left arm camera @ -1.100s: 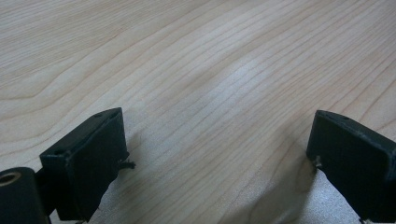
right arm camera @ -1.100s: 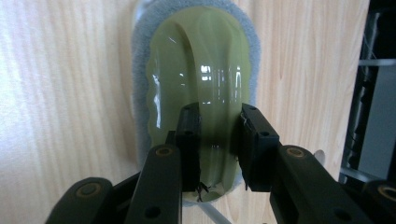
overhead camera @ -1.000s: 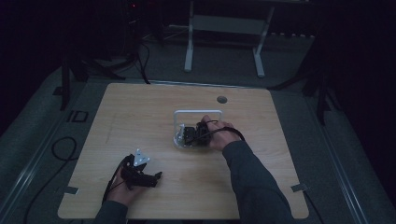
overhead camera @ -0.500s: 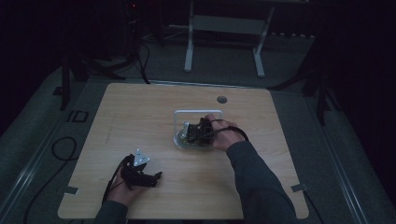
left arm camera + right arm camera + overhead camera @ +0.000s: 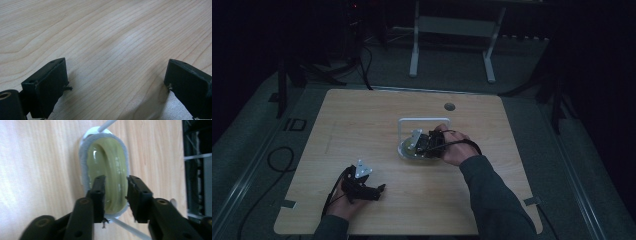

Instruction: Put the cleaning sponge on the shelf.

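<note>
bowl point(image 5: 106, 170) of pale green sits between right hand-held gripper point(image 5: 115, 192) jaws, narrowly parted; left hand-held gripper point(image 5: 116, 82) gapes wide.

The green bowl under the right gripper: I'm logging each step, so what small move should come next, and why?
Probably close the right gripper. Its jaws stand open on either side of the green bowl's near rim, with narrow gaps, so a squeeze should catch it. The bowl rests in a white wire rack. The left gripper waits open over bare table.

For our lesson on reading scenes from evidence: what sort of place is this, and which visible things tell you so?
Probably a dim lab or recording studio: a bare wooden table on grey carpet, cables trailing across the floor, and a white equipment stand behind.
</note>
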Tool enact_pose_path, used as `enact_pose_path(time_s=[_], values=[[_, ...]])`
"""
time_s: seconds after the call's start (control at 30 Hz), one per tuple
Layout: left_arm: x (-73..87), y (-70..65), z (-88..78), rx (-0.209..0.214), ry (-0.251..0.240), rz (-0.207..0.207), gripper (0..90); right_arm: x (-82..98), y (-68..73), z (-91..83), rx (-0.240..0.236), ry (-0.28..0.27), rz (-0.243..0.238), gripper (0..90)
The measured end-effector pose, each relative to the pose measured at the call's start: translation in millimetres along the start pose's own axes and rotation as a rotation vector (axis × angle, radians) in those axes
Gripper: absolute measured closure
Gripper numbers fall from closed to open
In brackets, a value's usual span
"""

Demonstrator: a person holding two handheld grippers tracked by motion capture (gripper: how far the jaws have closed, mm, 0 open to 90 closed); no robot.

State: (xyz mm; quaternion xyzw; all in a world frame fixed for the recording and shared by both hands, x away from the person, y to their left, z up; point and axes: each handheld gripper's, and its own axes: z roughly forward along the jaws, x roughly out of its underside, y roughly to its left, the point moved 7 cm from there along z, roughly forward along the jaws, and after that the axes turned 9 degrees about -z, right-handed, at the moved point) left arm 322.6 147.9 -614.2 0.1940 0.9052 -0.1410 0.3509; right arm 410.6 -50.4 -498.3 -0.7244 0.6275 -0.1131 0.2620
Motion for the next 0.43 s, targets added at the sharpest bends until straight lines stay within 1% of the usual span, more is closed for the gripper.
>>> enact_pose_path(time_s=[0.1, 0.2, 0.27, 0.33, 0.43], values=[[0.0, 0.0, 0.0, 0.0, 0.0, 0.0, 5.0, 0.9, 4.4, -2.2, -0.032, -0.022, 0.021, 78.7], [0.0, 0.0, 0.0, 0.0, 0.001, 0.0, 5.0, 1.7, 11.1, -2.9, -0.061, -0.03, 0.028, 89.7], [0.0, 0.0, 0.0, 0.0, 0.0, 0.001, 5.1, 1.2, 15.2, -3.0, -0.079, -0.036, 0.036, 90.0], [0.0, 0.1, 0.0, 0.0, 0.0, 0.001, 5.0, 0.7, 21.5, -3.2, -0.098, -0.032, 0.028, 90.0], [0.0, 0.0, 0.0, 0.0, 0.0, 0.0, 5.0, -1.1, 29.8, -4.9, -0.115, -0.043, 0.023, 90.0]])
